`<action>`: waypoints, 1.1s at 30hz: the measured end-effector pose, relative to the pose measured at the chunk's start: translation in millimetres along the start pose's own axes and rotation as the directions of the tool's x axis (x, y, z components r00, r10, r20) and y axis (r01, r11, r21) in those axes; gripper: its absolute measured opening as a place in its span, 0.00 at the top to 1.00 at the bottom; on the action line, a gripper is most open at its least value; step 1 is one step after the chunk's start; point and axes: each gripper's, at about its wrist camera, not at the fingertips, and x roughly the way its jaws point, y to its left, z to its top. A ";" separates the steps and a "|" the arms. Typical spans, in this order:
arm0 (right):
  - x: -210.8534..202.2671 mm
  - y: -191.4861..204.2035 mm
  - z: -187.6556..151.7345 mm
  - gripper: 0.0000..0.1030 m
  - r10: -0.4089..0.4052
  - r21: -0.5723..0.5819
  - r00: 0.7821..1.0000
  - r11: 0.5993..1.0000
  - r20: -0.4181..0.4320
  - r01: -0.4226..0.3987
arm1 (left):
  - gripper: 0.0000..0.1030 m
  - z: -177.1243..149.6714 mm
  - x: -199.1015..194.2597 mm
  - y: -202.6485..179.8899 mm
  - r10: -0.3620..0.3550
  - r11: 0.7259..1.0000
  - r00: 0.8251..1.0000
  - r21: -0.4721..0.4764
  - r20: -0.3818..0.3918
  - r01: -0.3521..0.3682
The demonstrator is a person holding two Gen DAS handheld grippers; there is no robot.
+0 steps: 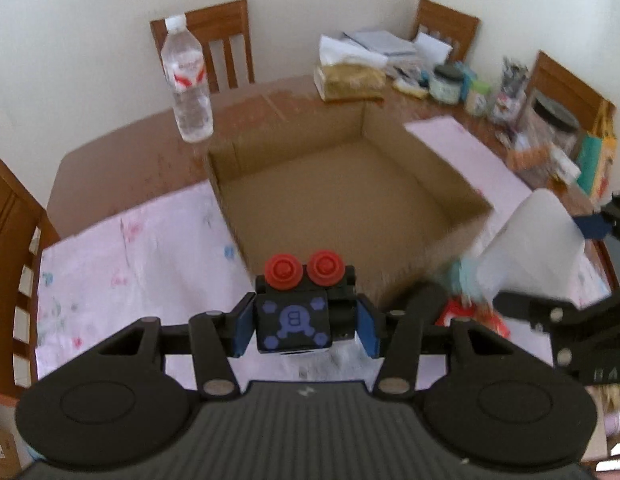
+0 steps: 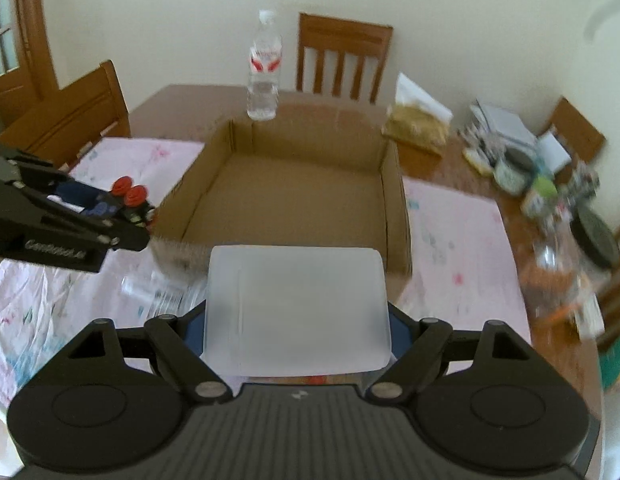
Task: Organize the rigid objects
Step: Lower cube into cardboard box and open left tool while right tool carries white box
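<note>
My left gripper [image 1: 306,326] is shut on a black toy cube [image 1: 296,322] with purple markings and two red knobs, held above the pink cloth just before the near wall of the open cardboard box [image 1: 461,184]. The left gripper also shows in the right wrist view [image 2: 126,210], left of the box [image 2: 393,200]. My right gripper [image 2: 296,334] is shut on a frosted white plastic box [image 2: 296,310], held above the box's near wall. The plastic box also shows in the left wrist view [image 1: 529,240]. The cardboard box looks empty inside.
A water bottle [image 1: 186,80] stands behind the cardboard box on the wooden table [image 1: 122,148]. A tissue box [image 1: 349,78], jars and papers clutter the table's far right. Small packets [image 1: 469,316] lie on the pink cloth [image 1: 130,260] near the box. Wooden chairs surround the table.
</note>
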 end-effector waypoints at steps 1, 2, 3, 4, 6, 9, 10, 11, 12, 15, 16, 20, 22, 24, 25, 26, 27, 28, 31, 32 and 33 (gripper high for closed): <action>4.5 -3.6 5.2 0.16 0.011 -0.012 1.000 1.000 0.005 -0.011 | 0.51 6.9 3.8 -0.8 0.016 1.000 1.000 -0.011 0.001 -0.016; 9.6 -8.8 10.5 0.16 0.023 -0.022 1.000 0.999 0.008 -0.023 | 0.51 14.3 8.1 -1.0 0.028 0.999 1.000 -0.023 0.006 -0.028; 12.7 -14.2 13.8 0.16 0.036 -0.030 0.999 0.999 0.009 -0.036 | 0.51 22.3 12.9 -0.9 0.034 0.999 0.999 -0.037 0.010 -0.034; 17.6 -18.0 18.3 0.16 0.047 -0.038 0.999 0.998 0.010 -0.047 | 0.51 30.0 18.5 -0.3 0.037 0.998 0.999 -0.052 0.009 -0.037; 26.7 -27.7 28.0 0.16 0.062 -0.057 0.998 0.997 0.015 -0.061 | 0.51 45.6 31.7 0.6 0.042 0.997 0.999 -0.069 0.006 -0.041; 37.3 -39.3 37.4 0.16 0.081 -0.071 0.997 0.994 0.018 -0.079 | 0.51 64.0 52.9 1.6 0.071 0.993 0.997 -0.096 -0.009 -0.072; 41.3 -42.5 39.8 0.16 0.085 -0.074 0.996 0.994 0.018 -0.084 | 0.51 69.0 60.0 2.4 0.079 0.991 0.997 -0.103 -0.008 -0.079; 45.7 -45.6 42.5 0.16 0.090 -0.077 0.996 0.993 0.017 -0.088 | 0.51 74.2 67.4 3.3 0.089 0.990 0.996 -0.109 -0.009 -0.090; 50.1 -48.0 44.5 0.16 0.094 -0.080 0.995 0.992 0.015 -0.093 | 0.50 79.4 75.5 4.3 0.105 0.987 0.994 -0.118 -0.007 -0.105; 66.0 -56.6 49.2 0.16 0.107 -0.084 0.994 0.991 0.004 -0.106 | 0.22 90.3 95.2 11.3 0.159 0.977 0.987 -0.144 0.014 -0.155; 72.2 -59.5 51.6 0.16 0.109 -0.085 0.994 0.990 -0.003 -0.109 | 0.13 91.8 98.4 13.7 0.173 0.972 0.985 -0.161 0.012 -0.169; 89.7 -65.8 59.1 0.16 0.102 -0.097 0.995 0.990 -0.015 -0.103 | 0.12 88.5 96.2 21.1 0.185 0.962 0.983 -0.205 0.012 -0.179; 98.0 -67.3 64.8 0.16 0.099 -0.110 0.995 0.989 -0.020 -0.101 | 0.09 83.7 89.8 22.8 0.192 0.960 0.981 -0.212 0.013 -0.185; 108.3 -68.1 72.9 0.16 0.098 -0.121 0.995 0.988 -0.025 -0.101 | 0.09 79.4 82.7 23.5 0.209 0.958 0.978 -0.204 0.014 -0.202; 114.2 -68.4 77.9 0.16 0.103 -0.122 0.994 0.987 -0.030 -0.106 | 0.09 76.7 78.4 23.2 0.215 0.959 0.976 -0.195 0.019 -0.208; 119.5 -69.2 82.4 0.16 0.109 -0.121 0.994 0.986 -0.031 -0.111 | 0.09 73.7 74.2 23.0 0.221 0.959 0.975 -0.186 0.025 -0.213; 125.7 -69.3 87.6 0.16 0.116 -0.122 0.993 0.985 -0.036 -0.119 | 0.09 71.0 70.5 23.2 0.228 0.959 0.973 -0.179 0.028 -0.219; 132.2 -68.9 93.1 0.16 0.121 -0.122 0.992 0.985 -0.041 -0.125 | 0.09 68.3 67.0 23.9 0.236 0.958 0.971 -0.176 0.030 -0.228; 150.9 -63.9 108.9 0.16 0.127 -0.141 0.990 0.981 -0.058 -0.134 | 0.08 61.3 57.3 26.9 0.249 0.954 0.968 -0.180 0.030 -0.240; 158.1 -61.3 114.3 0.16 0.127 -0.151 0.990 0.979 -0.061 -0.135 | 0.08 58.8 53.9 28.5 0.252 0.952 0.967 -0.187 0.028 -0.242; 162.8 -58.4 117.5 0.16 0.125 -0.163 0.990 0.977 -0.066 -0.135 | 0.08 57.0 51.3 29.9 0.250 0.952 0.968 -0.192 0.028 -0.240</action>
